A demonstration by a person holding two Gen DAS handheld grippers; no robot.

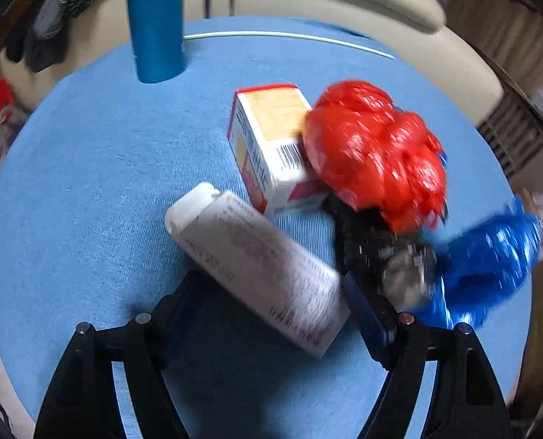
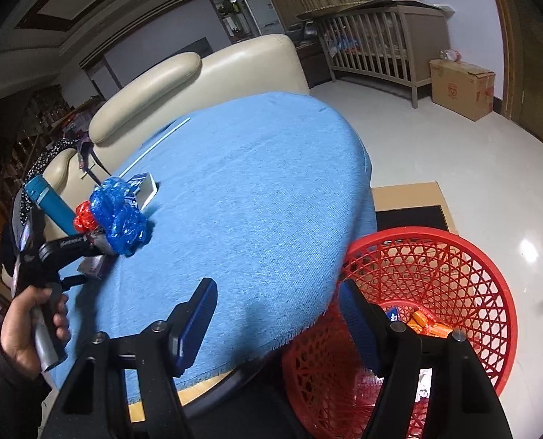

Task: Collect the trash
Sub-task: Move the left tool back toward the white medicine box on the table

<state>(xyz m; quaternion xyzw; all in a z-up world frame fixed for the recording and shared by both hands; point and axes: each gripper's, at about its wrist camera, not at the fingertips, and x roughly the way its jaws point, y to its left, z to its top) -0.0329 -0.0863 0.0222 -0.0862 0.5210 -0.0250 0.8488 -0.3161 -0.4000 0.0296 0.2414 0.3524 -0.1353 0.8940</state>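
The left gripper [image 1: 271,314] has its fingers apart around a white bottle [image 1: 257,267] lying on the blue counter [image 1: 88,183], not yet clamped. Closing off-centre could let the smooth bottle slip or twist out. Just beside it crowd a small carton [image 1: 271,142], a red crumpled bag [image 1: 374,153] and a blue crumpled bag [image 1: 487,263], which the right finger could snag or drag along. The right gripper [image 2: 277,320] hangs empty, fingers apart, at the counter edge above the red basket [image 2: 454,263], which already holds some trash.
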